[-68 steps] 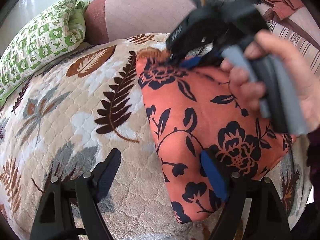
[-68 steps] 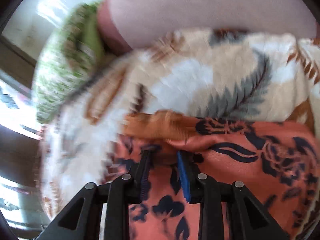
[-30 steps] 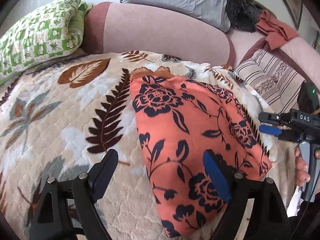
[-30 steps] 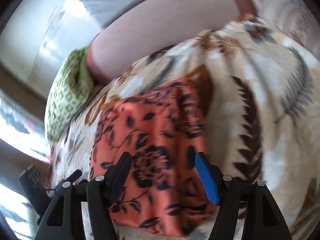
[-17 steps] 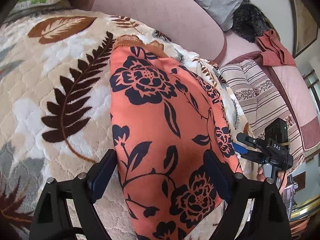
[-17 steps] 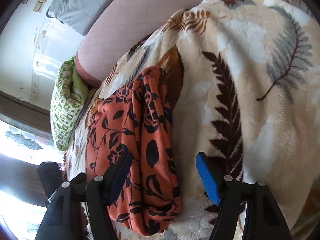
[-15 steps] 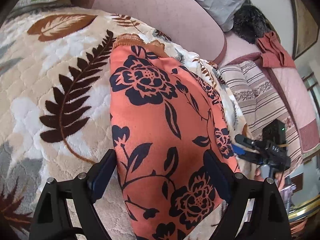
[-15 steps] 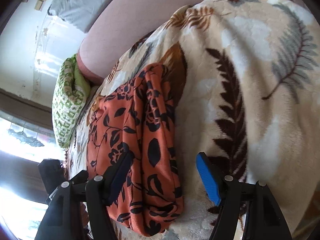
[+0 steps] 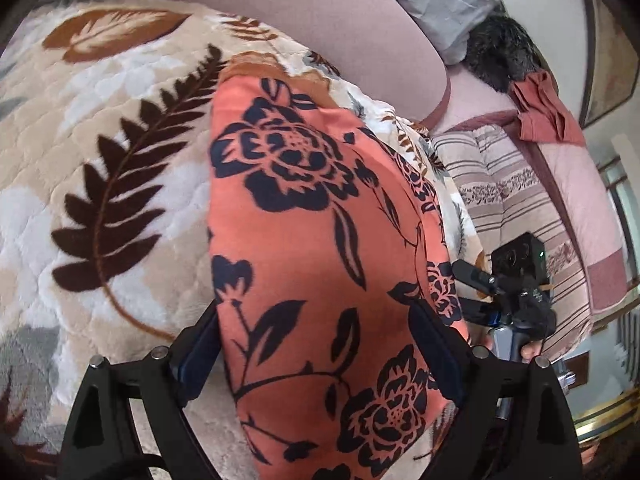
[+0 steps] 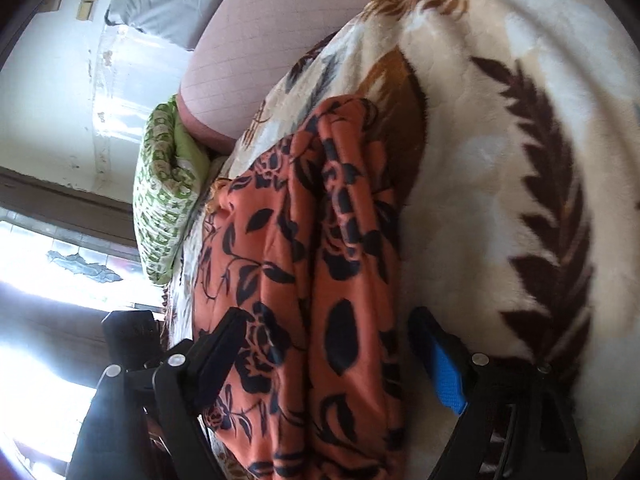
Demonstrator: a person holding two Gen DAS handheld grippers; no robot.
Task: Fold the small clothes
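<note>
On the leaf blanket (image 9: 120, 128), both grippers (jaws wide) straddle the folded floral garment (image 9: 304, 248)

Your left wrist camera looks steeply down from close above the orange floral garment (image 9: 312, 264), facing the sofa back (image 9: 320, 20), with the right gripper (image 9: 476, 292) at its right edge. Your right wrist camera sits near the garment's folded edge, rolled sideways, facing the green pillow (image 10: 164, 200). Both share the garment and leaf-print blanket (image 9: 100, 128).
</note>
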